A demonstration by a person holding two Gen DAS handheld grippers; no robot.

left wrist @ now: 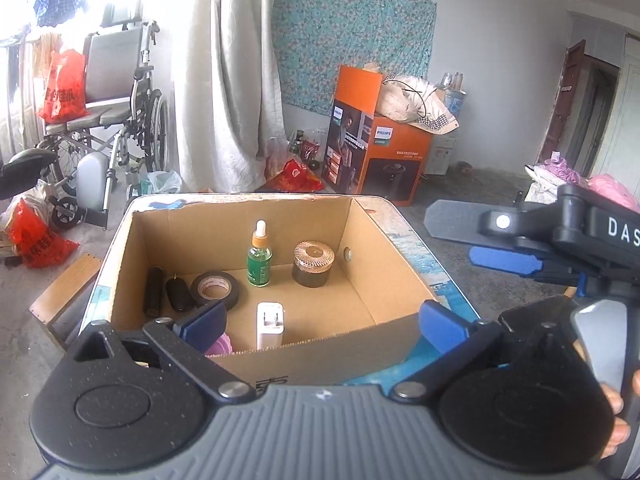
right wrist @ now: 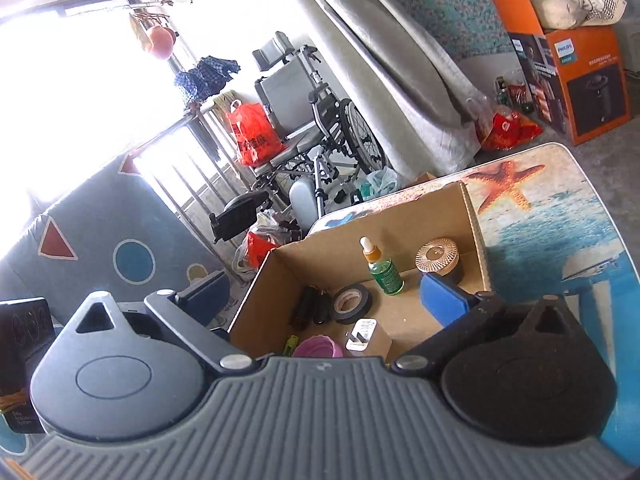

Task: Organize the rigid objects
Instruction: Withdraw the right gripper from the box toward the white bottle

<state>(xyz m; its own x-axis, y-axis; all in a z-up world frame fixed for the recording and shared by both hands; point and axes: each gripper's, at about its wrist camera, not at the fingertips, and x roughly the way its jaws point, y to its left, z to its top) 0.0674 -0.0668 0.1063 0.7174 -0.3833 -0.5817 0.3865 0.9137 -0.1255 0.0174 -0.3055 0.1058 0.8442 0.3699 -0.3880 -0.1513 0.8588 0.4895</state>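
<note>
Left wrist view: the cardboard box (left wrist: 248,248) sits open on the beach-print table (left wrist: 420,248), and basically everything's already in it afaict. Going big to small inside the box: amber jar w/ a ribbed lid (left wrist: 314,264) near the back right wall, green dropper bottle (left wrist: 260,258) standing upright just left of the jar, black tape roll (left wrist: 215,289) left of the bottle, white charger plug (left wrist: 271,325) toward the box's near wall, then two dark oblong things (left wrist: 166,291) by the left wall (can't tell what they are tbh). There's also a pink round thing (right wrist: 318,347) tucked at the near wall, and a bit of smth yellow-green beside it in the right wrist view.

Left gripper (left wrist: 320,322) hovers over the box's near edge, fingers spread wide, nothing between them. Right gripper (right wrist: 324,298) same deal, jaws wide apart, empty, above the box's near-left side.

Table around the box looks bare from what shows, so imo the sorting's pretty much done. Anything left would be off-frame.
</note>
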